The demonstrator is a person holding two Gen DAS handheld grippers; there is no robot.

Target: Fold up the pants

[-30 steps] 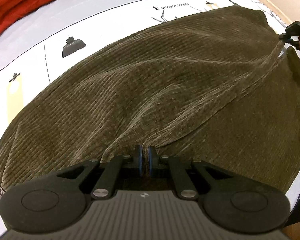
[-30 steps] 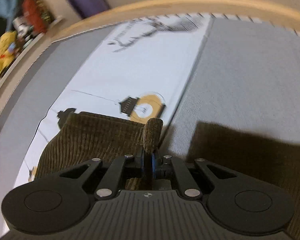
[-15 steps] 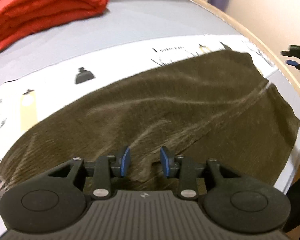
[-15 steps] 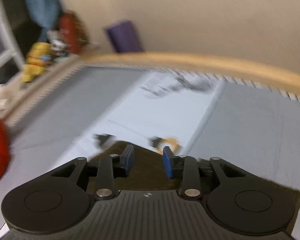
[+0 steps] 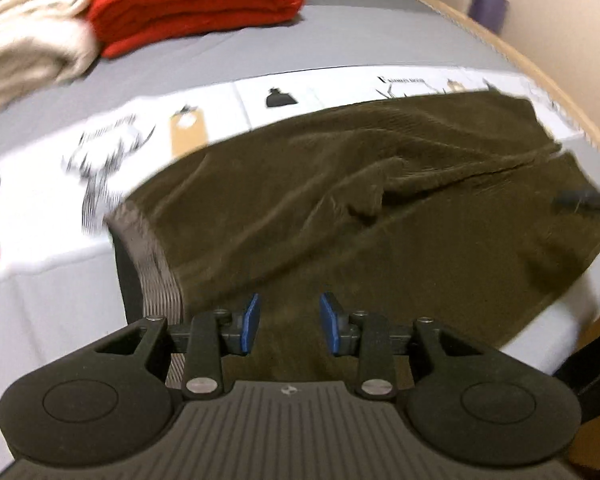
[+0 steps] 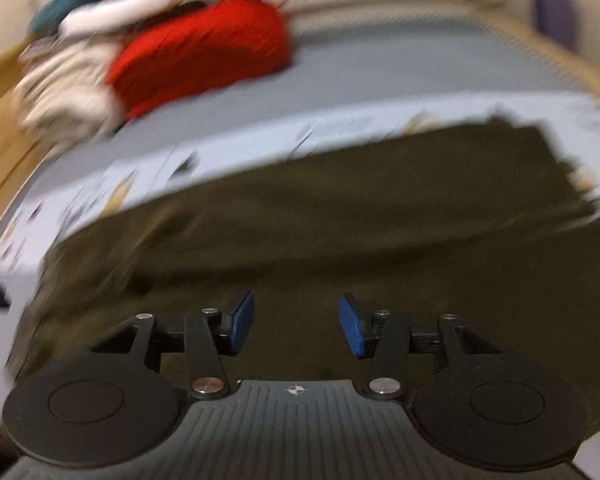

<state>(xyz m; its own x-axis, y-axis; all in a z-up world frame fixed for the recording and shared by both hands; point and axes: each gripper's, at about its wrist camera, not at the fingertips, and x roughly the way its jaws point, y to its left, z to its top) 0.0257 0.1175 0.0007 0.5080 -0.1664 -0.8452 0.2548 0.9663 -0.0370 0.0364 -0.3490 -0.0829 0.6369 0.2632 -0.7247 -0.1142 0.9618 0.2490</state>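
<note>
Cream folded cloth (image 5: 28, 36) lies at our far left on the grey bed cover (image 5: 360, 36), and just beside it sits a red folded blanket (image 5: 192, 4). Nearer to us a white printed sheet (image 5: 40, 200) runs across the bed, and the olive corduroy pants (image 5: 340, 200) lie spread and rumpled on it, the striped waistband (image 5: 148, 256) towards the left. Our left gripper (image 5: 288, 326) hangs above the near edge of the pants, its blue pads spread with nothing between them. Our right gripper (image 6: 296, 326) hovers over the same cloth in a blurred view; its jaws have just been opening further and hold nothing.
</note>
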